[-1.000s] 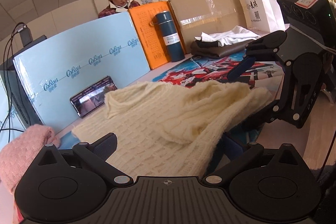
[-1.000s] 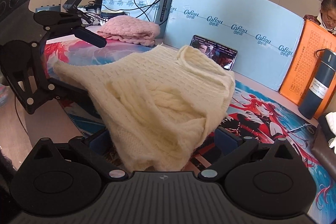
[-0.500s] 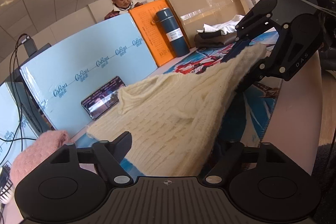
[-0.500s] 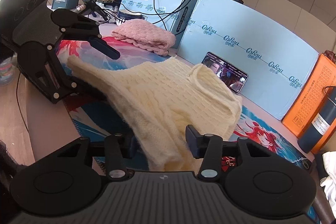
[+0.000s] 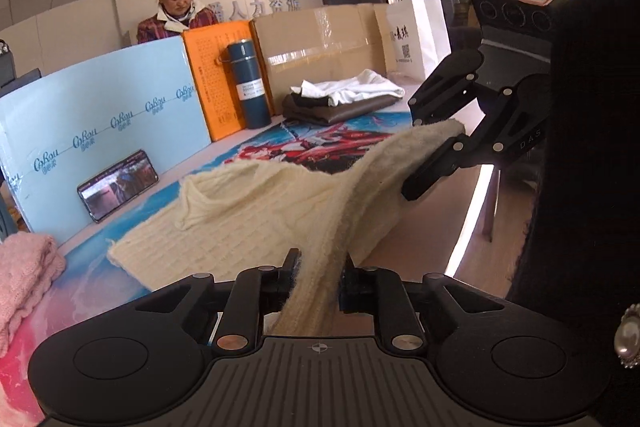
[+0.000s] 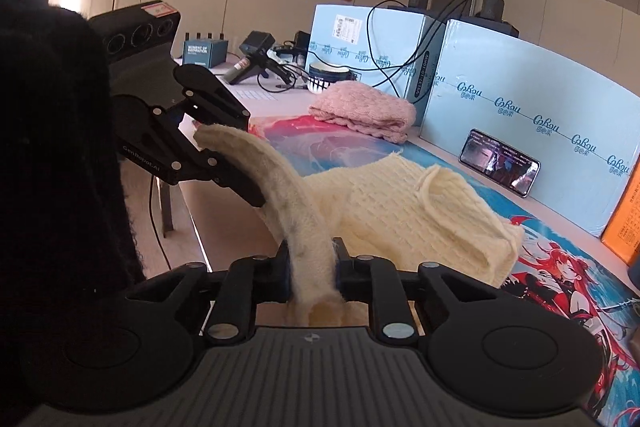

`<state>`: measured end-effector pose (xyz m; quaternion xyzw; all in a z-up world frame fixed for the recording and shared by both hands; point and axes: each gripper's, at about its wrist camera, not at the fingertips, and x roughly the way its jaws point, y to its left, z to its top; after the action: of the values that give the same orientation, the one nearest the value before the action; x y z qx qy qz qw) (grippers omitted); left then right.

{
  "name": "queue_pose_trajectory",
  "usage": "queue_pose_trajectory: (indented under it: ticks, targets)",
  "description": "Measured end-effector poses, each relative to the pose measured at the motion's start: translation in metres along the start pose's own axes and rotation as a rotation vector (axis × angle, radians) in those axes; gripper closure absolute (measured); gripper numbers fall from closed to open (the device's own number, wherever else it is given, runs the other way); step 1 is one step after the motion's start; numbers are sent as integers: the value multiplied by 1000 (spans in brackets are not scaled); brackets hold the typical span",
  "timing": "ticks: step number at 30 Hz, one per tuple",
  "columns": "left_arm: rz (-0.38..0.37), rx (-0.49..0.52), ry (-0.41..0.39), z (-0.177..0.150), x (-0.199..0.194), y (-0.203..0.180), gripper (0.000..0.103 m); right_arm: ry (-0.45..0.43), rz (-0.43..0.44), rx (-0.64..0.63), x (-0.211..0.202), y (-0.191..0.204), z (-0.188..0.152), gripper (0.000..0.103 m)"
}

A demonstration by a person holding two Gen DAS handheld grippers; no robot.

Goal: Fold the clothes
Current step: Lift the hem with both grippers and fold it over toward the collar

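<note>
Left wrist view: the left gripper [image 5: 318,277] sits at the bottom of the frame with its jaws closing on a bunched edge of a cream knitted sweater [image 5: 248,215], the wool squeezed between the two fingers. From that pinch the fabric rises ahead and to the right as a taut band to the right gripper [image 5: 434,151], which holds the far end of the same edge in the air. Ahead and left of the left gripper, the rest of the sweater lies spread on a printed table mat [image 5: 336,143], its collar facing the blue foam panel [image 5: 104,131] behind it. A phone [image 5: 118,185] leans against that panel, a pink knit [image 5: 24,275] lies at the far left, and a dark flask [image 5: 248,83] stands farther back beside an orange board [image 5: 214,79]. A person [image 5: 176,11] stands behind the panels. Right wrist view: the right gripper [image 6: 312,273] is clamped narrow on the sweater [image 6: 400,211], with wool pinched between its fingers. The band of fabric arcs up and to the left to the left gripper [image 6: 218,147], which grips its other end. The body of the sweater rests on the mat [image 6: 560,267] ahead and to the right, and the pink knit [image 6: 364,109] lies beyond it.
</note>
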<state>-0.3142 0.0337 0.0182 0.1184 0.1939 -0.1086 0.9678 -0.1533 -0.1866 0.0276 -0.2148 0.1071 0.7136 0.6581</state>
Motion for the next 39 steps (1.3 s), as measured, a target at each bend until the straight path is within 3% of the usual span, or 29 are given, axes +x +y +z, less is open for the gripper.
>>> queue_pose_trajectory:
  ticks: [4,7,10,14,18,23,31,34,36,39]
  targets:
    - [62,-90,-72,-6,11,12,85,-69,-29,149,15,-39,1,86]
    - [122,-229,-75,-23,20,28,79,-81,-17,233,31,-62,-8,86]
    - [127,-379,-141,-33,20,45,77,-108,16,318,41,-84,-11,87]
    - [140,-434,-227,-24,24,59,80,-129,14,352,53,-103,0,87]
    - [206,-459,-270,-7,35,76,82,-200,-29,373,66,-127,16,87]
    - [273,-640,-282,6,57,115,82,-214,-100,463,98,-167,29,87]
    - [415,-682,-146,16,94,148,82,-120,-208,447,145,-194,45,86]
    - [446,-728,-113,11,108,161,82,-68,-257,466,159,-206,45,68]
    - [444,-773,-100,4,114,168,82,-44,-302,496,165,-215,43,44]
    - [453,-798,-74,-1,121,173,83,-69,-364,551,157,-225,39,31]
